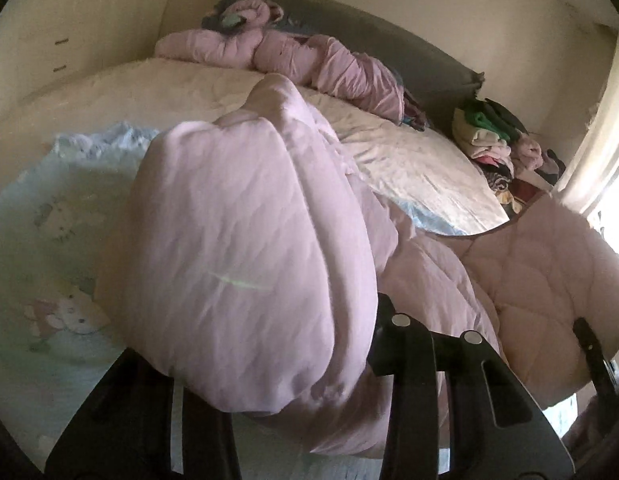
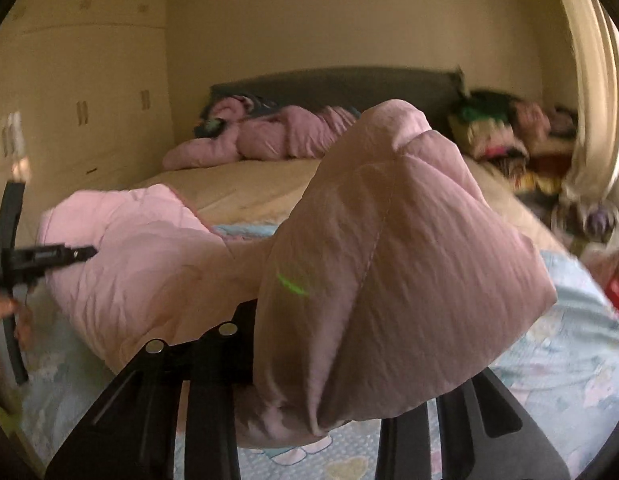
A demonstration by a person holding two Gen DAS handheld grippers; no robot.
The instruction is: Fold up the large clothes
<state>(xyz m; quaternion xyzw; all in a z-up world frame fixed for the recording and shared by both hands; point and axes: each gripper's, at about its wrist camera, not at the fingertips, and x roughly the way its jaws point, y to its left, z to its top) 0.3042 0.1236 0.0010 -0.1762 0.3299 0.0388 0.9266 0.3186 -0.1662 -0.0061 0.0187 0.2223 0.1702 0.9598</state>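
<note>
I have only begun: my left claw (image 1: pixel 309 364) is closed on a thick bunch of the pink quilt (image 1: pixel 237 264), and my right claw (image 2: pixel 321 364) is closed on another bunch of the same quilt, each with padded cloth bulging out between the jaws and hiding the tips. The quilt hangs up off the bed between my two grips, and the rest of it sags in a loose heap near the foot edge, so I judge that no neat fold is made yet; the corners have to be brought together, laid flat and smoothed. Under it lies a pale blue cartoon sheet (image 1: pixel 49 240) at the foot end, with a cream mattress cover (image 1: pixel 189 84) beyond. A second pink quilt (image 1: pixel 293 56) lies crumpled along the grey headboard (image 1: pixel 389 36), unfolded too. A pile of mixed clothes (image 1: pixel 497 140) sits off the bed's far right corner, cream wardrobes (image 2: pixel 89 100) stand on the left, and a curtain (image 2: pixel 589 80) hangs at the right.
</note>
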